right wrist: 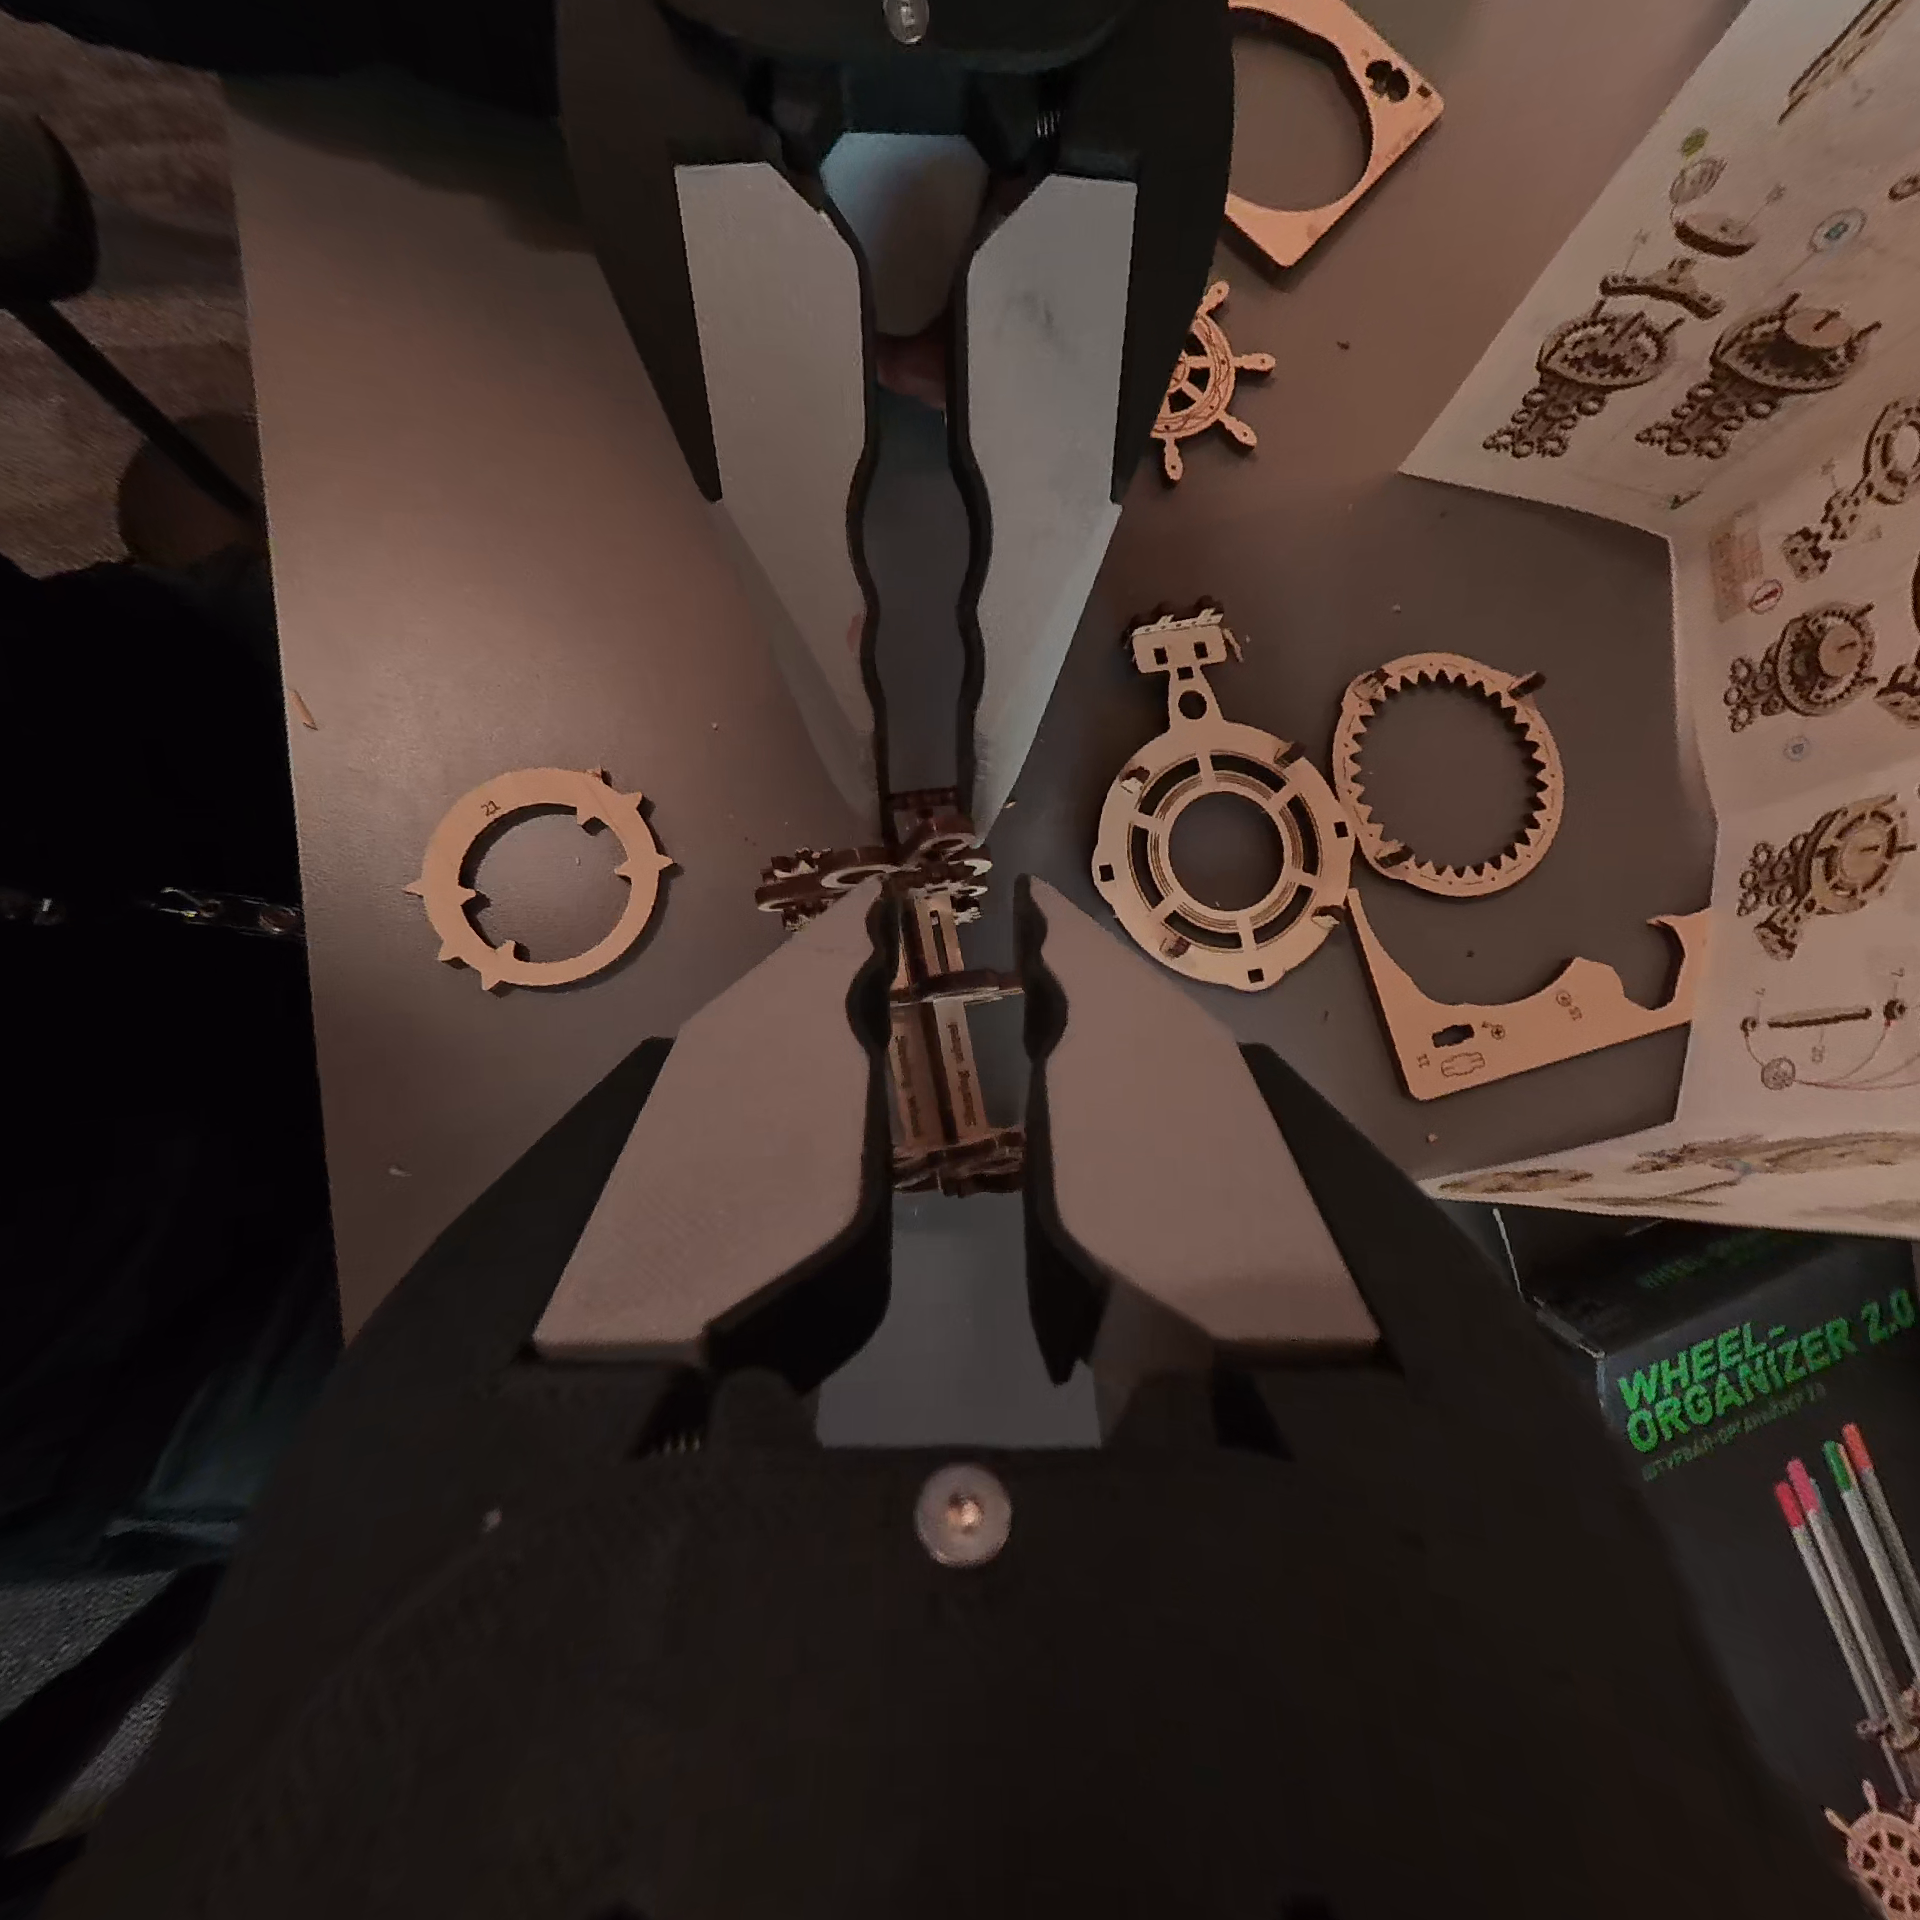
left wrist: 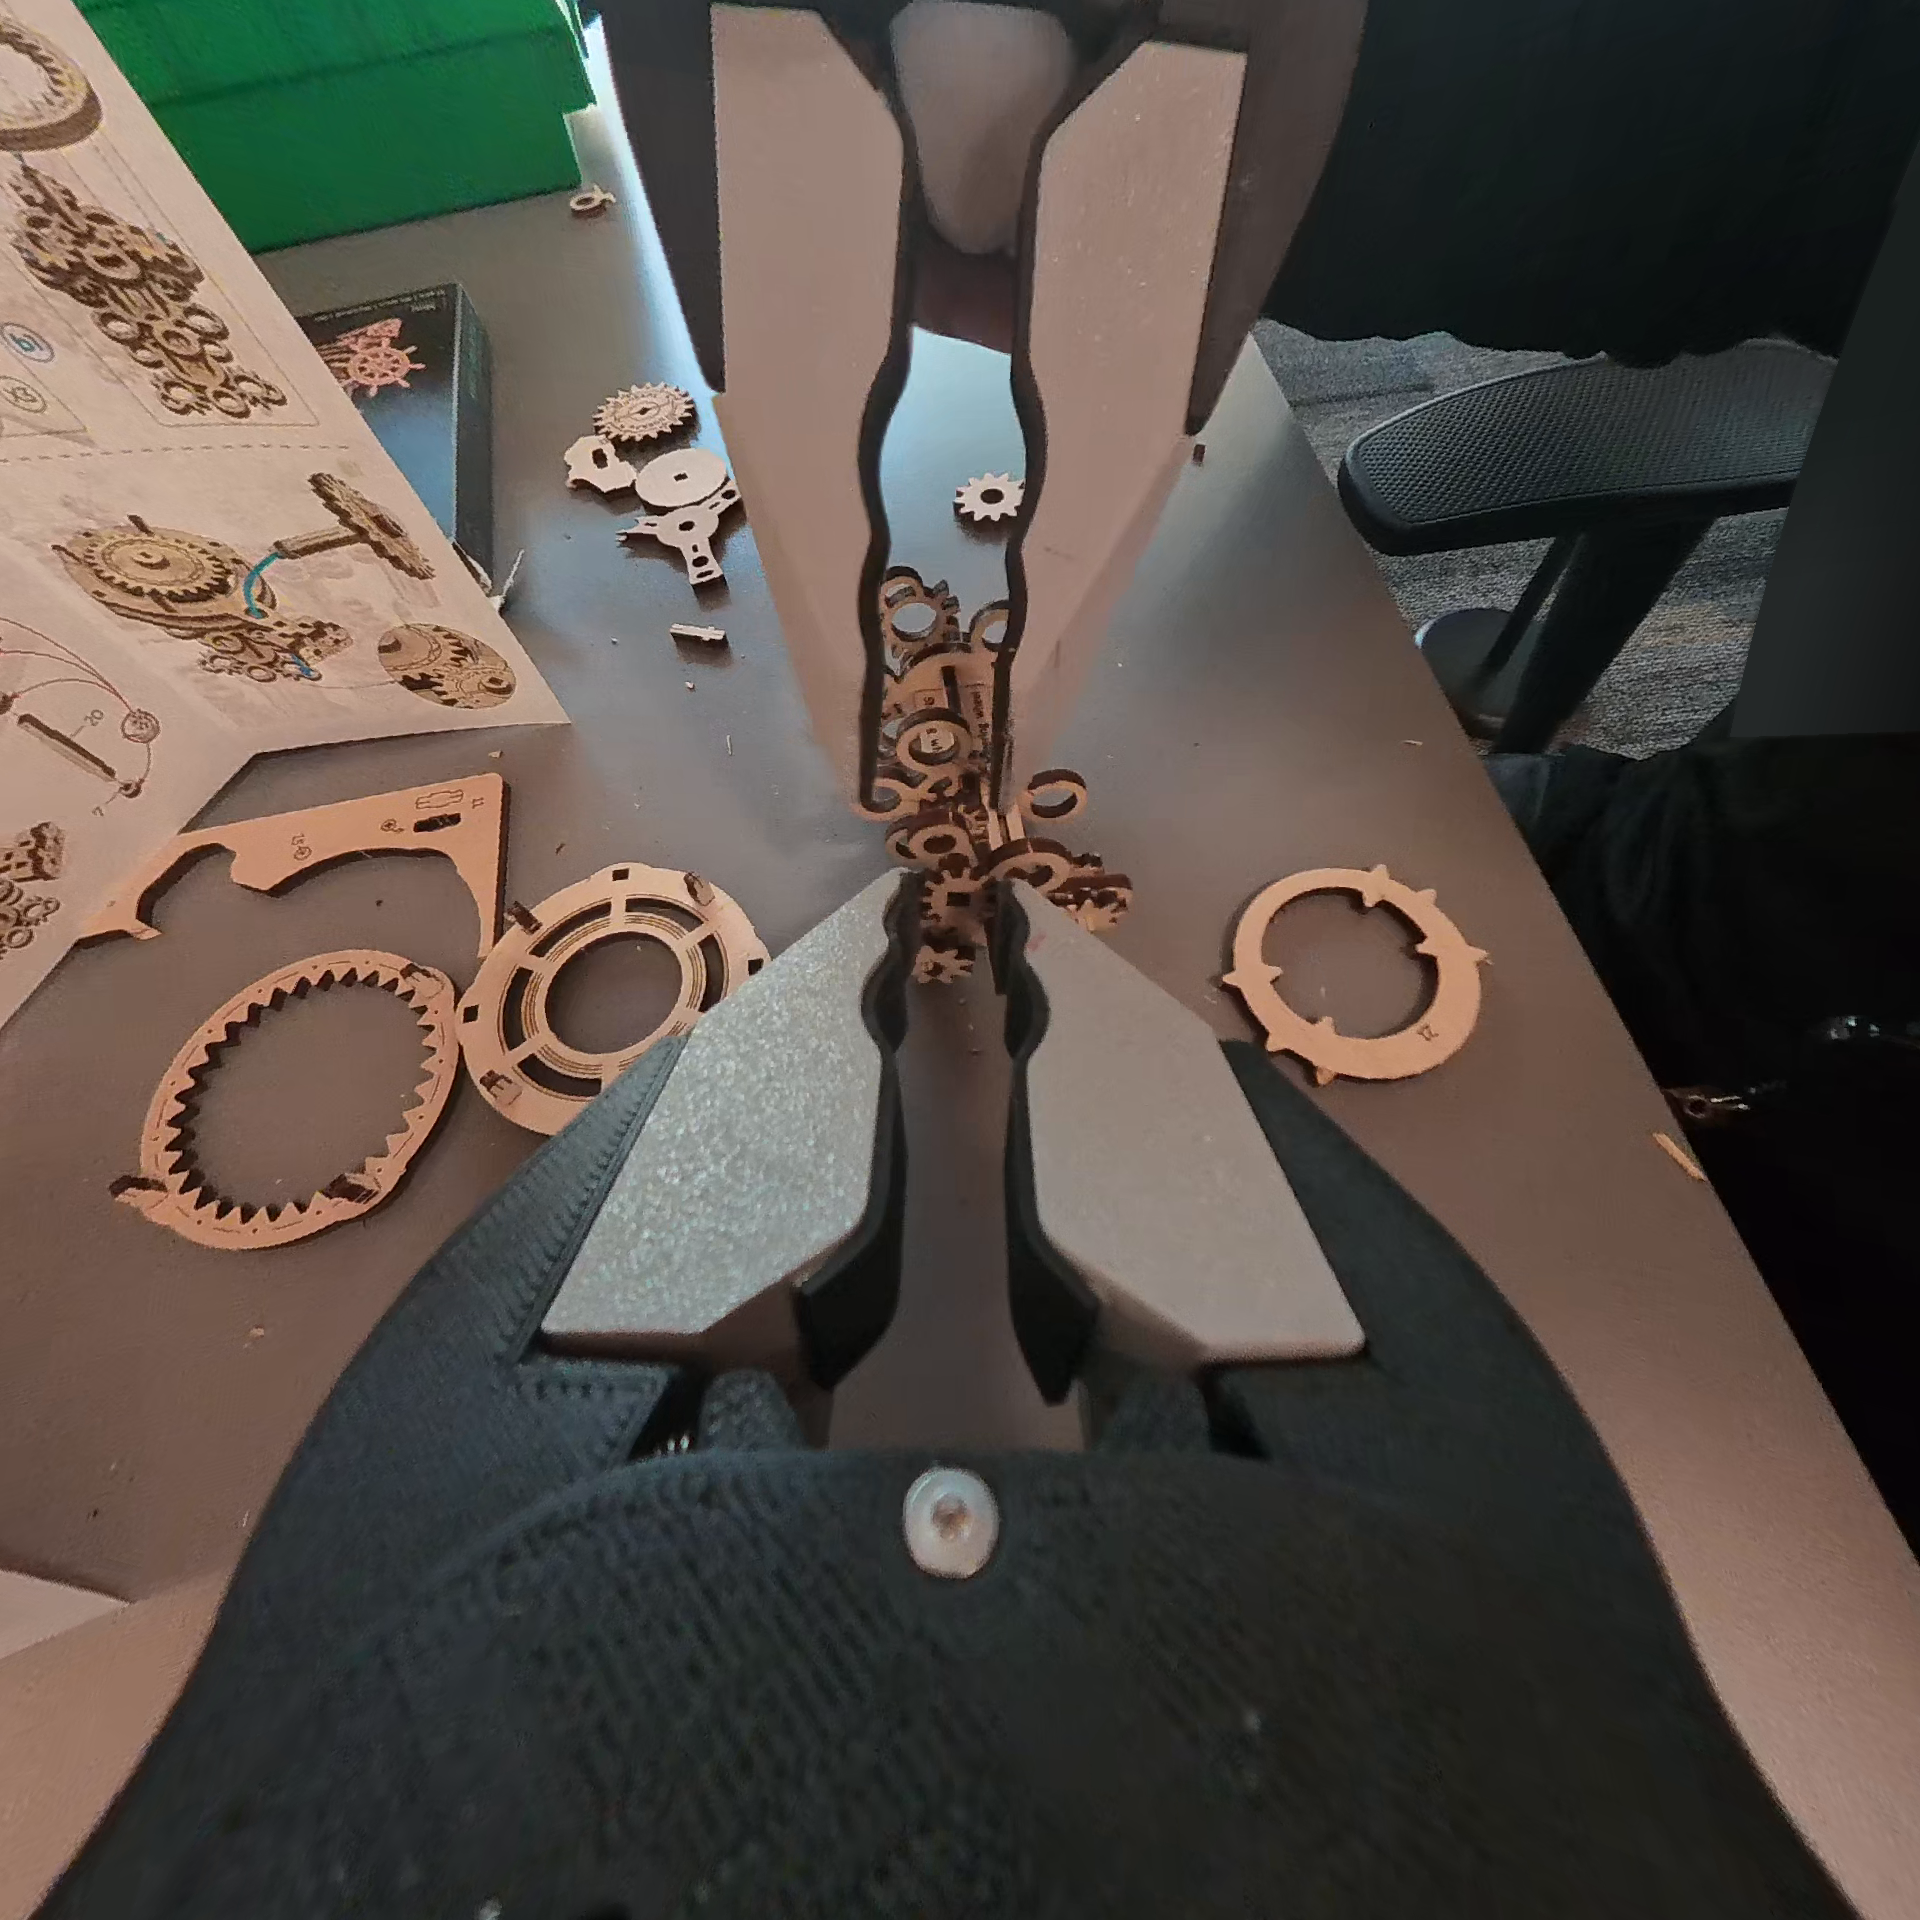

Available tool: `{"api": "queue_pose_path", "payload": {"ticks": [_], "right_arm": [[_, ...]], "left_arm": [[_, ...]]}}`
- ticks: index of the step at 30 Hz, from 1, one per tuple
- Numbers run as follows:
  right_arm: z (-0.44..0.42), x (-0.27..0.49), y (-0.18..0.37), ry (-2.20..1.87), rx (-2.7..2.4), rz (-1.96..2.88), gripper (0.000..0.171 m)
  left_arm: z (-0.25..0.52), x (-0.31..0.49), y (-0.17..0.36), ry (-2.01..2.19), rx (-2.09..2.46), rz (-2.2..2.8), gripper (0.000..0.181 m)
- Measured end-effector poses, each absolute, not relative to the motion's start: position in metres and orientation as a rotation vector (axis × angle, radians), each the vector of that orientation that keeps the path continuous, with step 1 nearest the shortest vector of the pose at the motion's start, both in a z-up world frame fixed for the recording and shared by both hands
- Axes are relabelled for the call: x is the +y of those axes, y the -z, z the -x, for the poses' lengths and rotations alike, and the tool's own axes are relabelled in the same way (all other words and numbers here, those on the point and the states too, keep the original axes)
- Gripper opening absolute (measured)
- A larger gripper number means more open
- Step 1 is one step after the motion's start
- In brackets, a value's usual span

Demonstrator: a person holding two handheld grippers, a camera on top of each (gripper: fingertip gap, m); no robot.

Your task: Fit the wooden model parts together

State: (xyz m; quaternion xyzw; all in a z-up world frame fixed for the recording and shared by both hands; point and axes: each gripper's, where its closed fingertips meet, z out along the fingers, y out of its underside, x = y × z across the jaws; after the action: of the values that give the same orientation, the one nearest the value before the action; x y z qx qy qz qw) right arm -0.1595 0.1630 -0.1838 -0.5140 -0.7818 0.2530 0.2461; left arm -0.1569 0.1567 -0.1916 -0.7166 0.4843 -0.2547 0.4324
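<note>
A small wooden assembly of stacked gears and rings (left wrist: pixel 1039 868) is held above the table between both grippers, which face each other. My left gripper (left wrist: pixel 951 899) is shut on its near end. My right gripper (left wrist: pixel 935 795) comes in from the far side and is shut on the other end. In the right wrist view the assembly (right wrist: pixel 951 1070) sits between my right gripper's (right wrist: pixel 954 894) fingers, with the left gripper (right wrist: pixel 928 800) opposite. Loose parts lie around: a spiked ring (left wrist: pixel 1356 971), a toothed ring gear (left wrist: pixel 301 1101), a round spoked frame (left wrist: pixel 613 1003).
An instruction sheet (left wrist: pixel 208 468), a flat cut-out plate (left wrist: pixel 343 852), small gears (left wrist: pixel 644 416), a black box (left wrist: pixel 416 384) and a green box (left wrist: pixel 343 94) lie to the left. A ship's wheel part (right wrist: pixel 1205 384) lies farther off. The table edge and an office chair (left wrist: pixel 1579 436) are to the right. Only a small space, under 4 cm, lies between the two pairs of fingers.
</note>
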Motion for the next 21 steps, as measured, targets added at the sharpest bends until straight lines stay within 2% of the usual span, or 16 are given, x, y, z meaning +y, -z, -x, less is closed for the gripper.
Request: {"api": "queue_pose_path", "payload": {"ticks": [4, 21], "right_arm": [[0.162, 0.159, 0.190, -0.698, -2.162, 1.394, 0.011], [0.157, 0.157, 0.178, -0.998, -2.010, 1.305, 0.009]], "left_arm": [[0.157, 0.157, 0.192, 0.630, 1.209, 1.784, 0.011], [0.150, 0.156, 0.179, 0.695, 1.181, 1.706, 0.011]]}}
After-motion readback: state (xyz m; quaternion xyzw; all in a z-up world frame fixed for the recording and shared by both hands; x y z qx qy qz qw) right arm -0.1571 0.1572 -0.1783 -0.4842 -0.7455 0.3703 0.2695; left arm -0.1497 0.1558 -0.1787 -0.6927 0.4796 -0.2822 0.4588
